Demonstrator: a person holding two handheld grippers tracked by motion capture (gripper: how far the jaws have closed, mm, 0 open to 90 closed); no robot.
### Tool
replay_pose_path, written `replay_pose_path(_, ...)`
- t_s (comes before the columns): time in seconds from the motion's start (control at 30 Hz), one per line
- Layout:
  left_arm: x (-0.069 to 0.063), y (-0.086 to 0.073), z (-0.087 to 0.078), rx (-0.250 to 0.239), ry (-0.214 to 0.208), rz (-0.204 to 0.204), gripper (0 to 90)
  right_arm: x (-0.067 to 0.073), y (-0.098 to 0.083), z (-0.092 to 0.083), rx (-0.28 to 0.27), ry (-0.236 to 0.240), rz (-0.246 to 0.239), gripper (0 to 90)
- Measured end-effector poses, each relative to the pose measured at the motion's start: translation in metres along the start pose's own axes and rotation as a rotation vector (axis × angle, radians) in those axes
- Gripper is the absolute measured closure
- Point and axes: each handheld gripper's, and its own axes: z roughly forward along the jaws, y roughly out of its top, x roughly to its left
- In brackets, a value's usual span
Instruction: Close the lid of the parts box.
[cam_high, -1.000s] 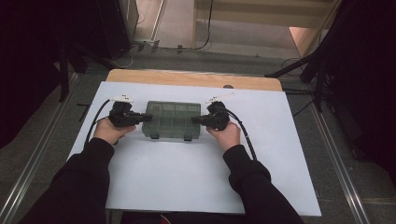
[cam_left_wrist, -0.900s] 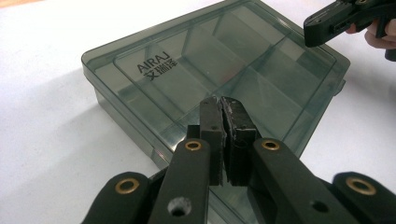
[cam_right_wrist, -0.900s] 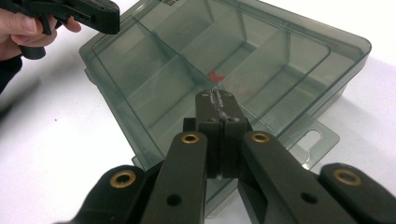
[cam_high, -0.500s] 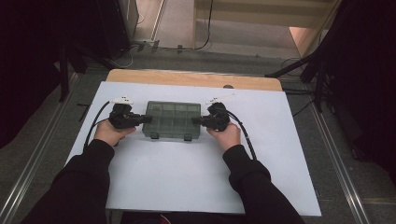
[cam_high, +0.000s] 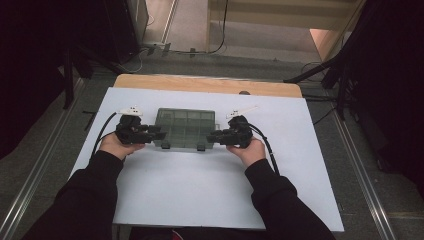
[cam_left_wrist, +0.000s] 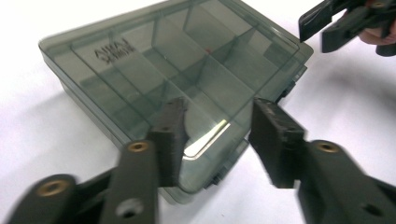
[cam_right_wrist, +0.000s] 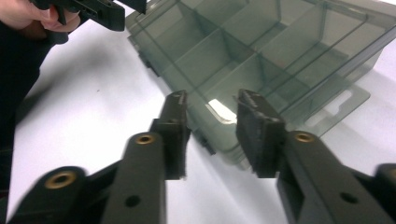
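A smoky see-through compartment box lies shut on the white table. My left gripper is at its left end and my right gripper at its right end. In the left gripper view the jaws have just been opening: the left gripper stands open astride a near corner of the box, pads off it. The right gripper has likewise just been opening and stands open, with a corner of the box between its jaws, not pressed. Each gripper view shows the other gripper far off.
The white board rests on a wooden top whose far edge shows. Grey floor with metal rails runs along both sides. Black drapes and stand legs stand at the left and right. A cable trails from each gripper.
Both hands and the box keep their places. The jaw tips at the box's two ends look slightly wider apart now.
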Motion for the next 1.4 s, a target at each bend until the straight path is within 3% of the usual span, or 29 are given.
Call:
replay_pose_path(0.2, -0.012, -0.005, -0.005, -0.015, -0.013, 0.031, 40.8, 0.005, -0.007, -0.009, 0.009, 0.026, 0.010, 49.5)
replay_pose_path(0.33, -0.019, -0.006, -0.009, -0.013, -0.019, 0.047, 38.7, 0.011, -0.014, -0.011, 0.001, 0.033, -0.016, 42.7)
replay_pose_path(0.4, -0.021, -0.007, -0.011, -0.016, -0.028, 0.047, 32.7, 0.012, -0.016, -0.013, 0.000, 0.042, -0.017, 40.5)
replay_pose_path(0.57, -0.028, -0.010, -0.014, -0.025, -0.043, 0.058, 32.0, 0.018, -0.022, -0.018, -0.031, 0.047, -0.039, 34.0)
replay_pose_path(0.63, -0.030, -0.012, -0.014, -0.004, -0.048, 0.065, 28.6, 0.021, -0.025, -0.021, -0.041, 0.042, -0.052, 32.8)
replay_pose_path(0.8, -0.040, -0.019, -0.009, 0.043, 0.010, 0.109, 28.6, 0.025, -0.034, -0.025, -0.051, 0.009, -0.063, 30.4)
replay_pose_path(1.0, -0.048, -0.024, -0.009, 0.061, -0.002, 0.127, 28.6, 0.028, -0.043, -0.033, -0.056, -0.003, -0.071, 28.0)
replay_pose_path(1.4, -0.059, -0.035, -0.022, 0.028, -0.012, 0.139, 28.6, 0.030, -0.066, -0.061, -0.089, -0.039, -0.071, 25.7)
